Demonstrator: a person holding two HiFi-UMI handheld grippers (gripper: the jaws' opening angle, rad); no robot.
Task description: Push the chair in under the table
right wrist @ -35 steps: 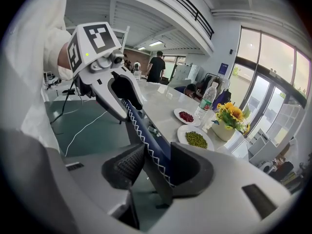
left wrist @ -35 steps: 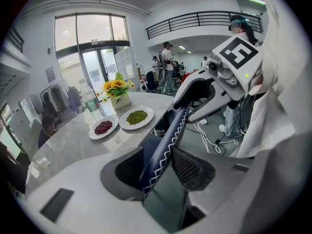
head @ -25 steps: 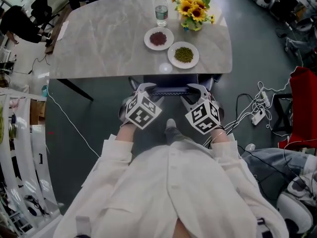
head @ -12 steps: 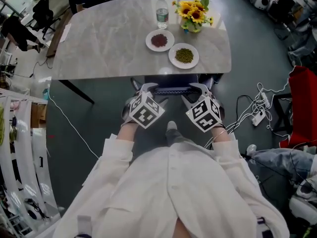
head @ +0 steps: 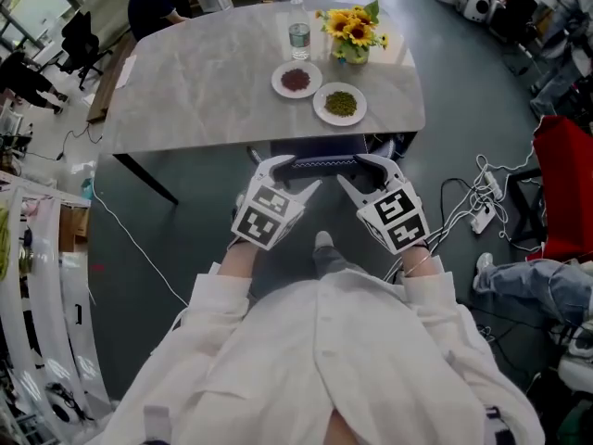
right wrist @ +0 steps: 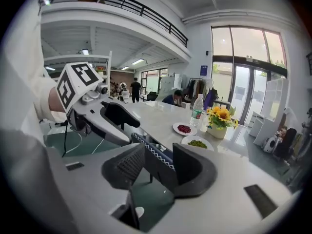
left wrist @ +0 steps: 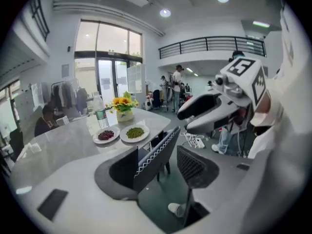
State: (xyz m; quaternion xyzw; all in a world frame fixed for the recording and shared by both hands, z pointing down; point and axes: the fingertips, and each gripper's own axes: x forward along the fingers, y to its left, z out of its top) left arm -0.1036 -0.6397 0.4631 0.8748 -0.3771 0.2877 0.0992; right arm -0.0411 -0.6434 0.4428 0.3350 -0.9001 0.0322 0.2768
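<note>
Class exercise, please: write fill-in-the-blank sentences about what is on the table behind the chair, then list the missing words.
1. On the table, the near plate, closest to the chair, holds green beans; the far plate holds ___ beans.
2. The vase holds yellow ___.
3. In the head view, the water bottle stands to the ___ of the vase.

Missing words: red; sunflowers; left.

Chair [head: 324, 163] seat hidden under table [head: 204, 82], far people [left wrist: 176, 84] too small
</note>
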